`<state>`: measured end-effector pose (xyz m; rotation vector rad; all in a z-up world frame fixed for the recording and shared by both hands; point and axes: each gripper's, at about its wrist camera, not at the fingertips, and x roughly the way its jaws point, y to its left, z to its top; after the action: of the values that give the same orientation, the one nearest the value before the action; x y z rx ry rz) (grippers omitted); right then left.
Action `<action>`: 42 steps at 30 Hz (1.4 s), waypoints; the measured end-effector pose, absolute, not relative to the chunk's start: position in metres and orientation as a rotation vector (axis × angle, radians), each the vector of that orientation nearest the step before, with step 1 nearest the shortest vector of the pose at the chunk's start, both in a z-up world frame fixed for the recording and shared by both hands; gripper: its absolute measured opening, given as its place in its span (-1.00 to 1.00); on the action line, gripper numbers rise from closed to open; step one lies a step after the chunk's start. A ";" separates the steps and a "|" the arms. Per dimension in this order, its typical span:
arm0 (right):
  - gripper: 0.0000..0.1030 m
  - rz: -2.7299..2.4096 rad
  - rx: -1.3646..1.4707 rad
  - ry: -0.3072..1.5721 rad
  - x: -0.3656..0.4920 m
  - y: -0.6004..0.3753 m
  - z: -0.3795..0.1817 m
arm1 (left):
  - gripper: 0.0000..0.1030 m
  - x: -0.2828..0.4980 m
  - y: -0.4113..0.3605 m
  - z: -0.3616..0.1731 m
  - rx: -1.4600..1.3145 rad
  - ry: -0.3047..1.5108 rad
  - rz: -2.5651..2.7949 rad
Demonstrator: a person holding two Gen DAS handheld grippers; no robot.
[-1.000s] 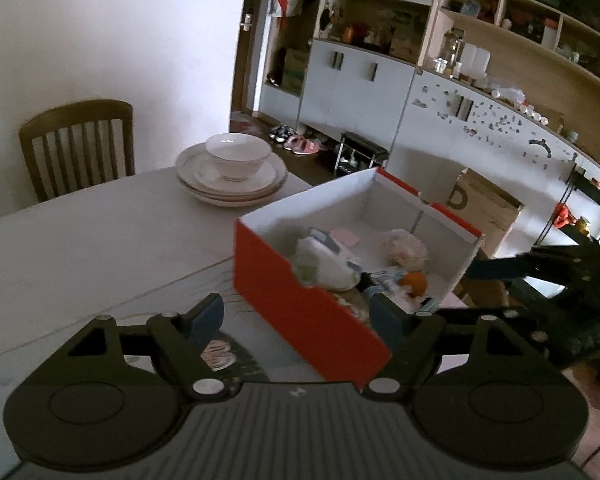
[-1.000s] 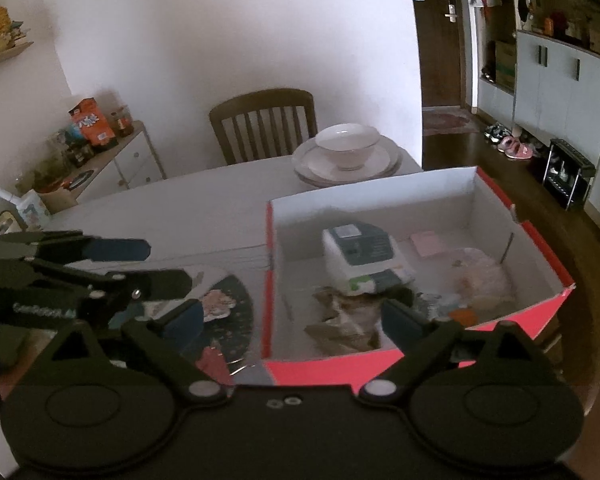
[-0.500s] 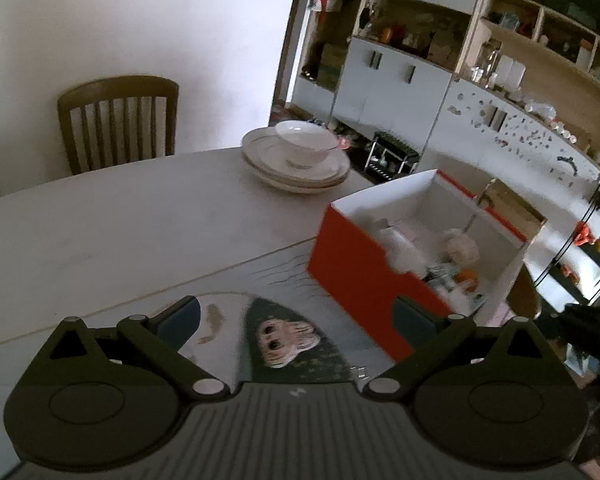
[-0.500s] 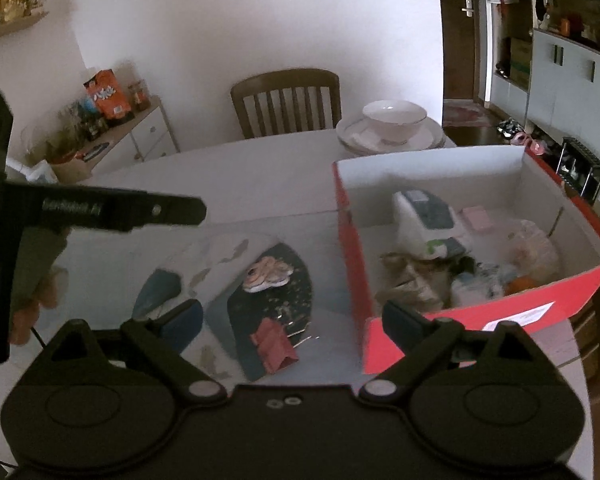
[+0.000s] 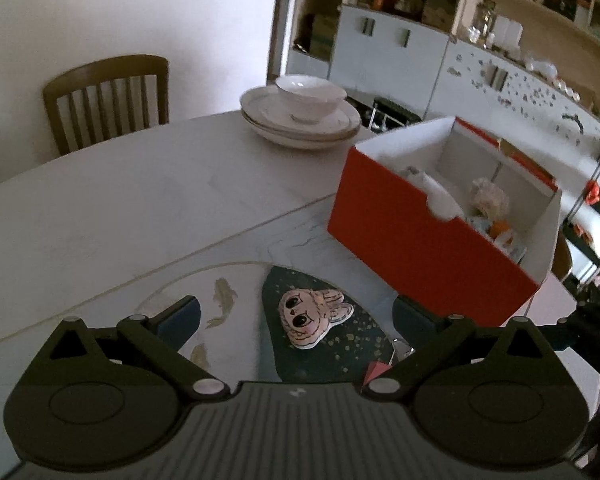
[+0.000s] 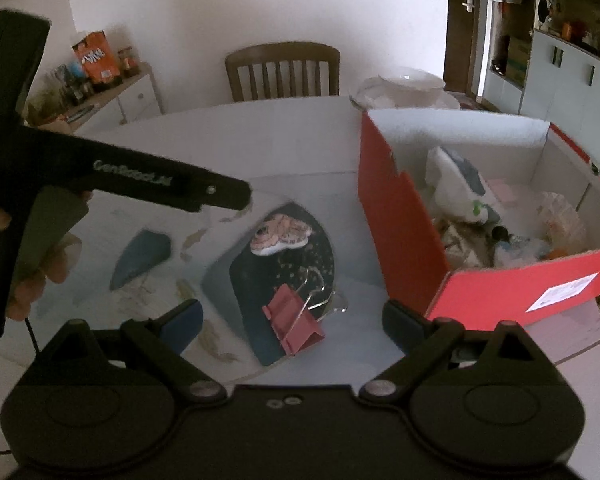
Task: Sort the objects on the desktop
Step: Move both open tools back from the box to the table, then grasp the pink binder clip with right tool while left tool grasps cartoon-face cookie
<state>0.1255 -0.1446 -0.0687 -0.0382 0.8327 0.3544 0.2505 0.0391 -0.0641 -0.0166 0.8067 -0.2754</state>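
A pink bunny-face sticker lies on the dark part of the table mat, also in the right wrist view. A pink binder clip lies just in front of it; only its corner shows in the left wrist view. My left gripper is open and empty, hovering over the sticker; its body shows at the left of the right wrist view. My right gripper is open and empty over the clip. The red box at the right holds several small items.
Stacked plates with a white bowl stand at the table's far side. A wooden chair stands behind the table. The box sits near the table's right edge. A painted mat covers the near table.
Both grippers have moved left, away from the box, and now sit over the mat with the sticker and clip. Both stay open.
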 end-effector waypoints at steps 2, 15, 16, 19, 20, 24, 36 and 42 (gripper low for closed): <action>0.86 0.344 -0.041 0.840 0.128 -0.142 -0.076 | 0.99 0.257 0.036 -0.072 -0.005 0.819 -0.280; 0.60 0.301 -0.044 0.892 0.149 -0.129 -0.115 | 0.99 0.294 0.019 -0.111 0.040 0.896 -0.293; 0.56 0.299 -0.048 0.898 0.151 -0.128 -0.118 | 0.99 0.296 0.019 -0.112 0.043 0.897 -0.292; 0.51 0.299 -0.055 0.908 0.156 -0.125 -0.123 | 0.99 0.300 0.019 -0.118 0.049 0.903 -0.294; 0.50 0.299 -0.056 0.910 0.157 -0.125 -0.124 | 0.99 0.301 0.019 -0.120 0.048 0.905 -0.296; 0.50 0.299 -0.071 0.911 0.158 -0.121 -0.130 | 0.99 0.304 0.019 -0.126 0.043 0.912 -0.314; 0.19 0.323 -0.135 0.870 0.151 -0.111 -0.133 | 0.88 0.306 0.010 -0.137 0.088 0.909 -0.350; 0.02 0.346 -0.147 0.861 0.146 -0.111 -0.131 | 0.51 0.303 0.005 -0.136 0.130 0.892 -0.342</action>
<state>0.1456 -0.1107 -0.1307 -0.1466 0.8609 0.3464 0.3029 0.0047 -0.1357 0.1303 0.8920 -0.3415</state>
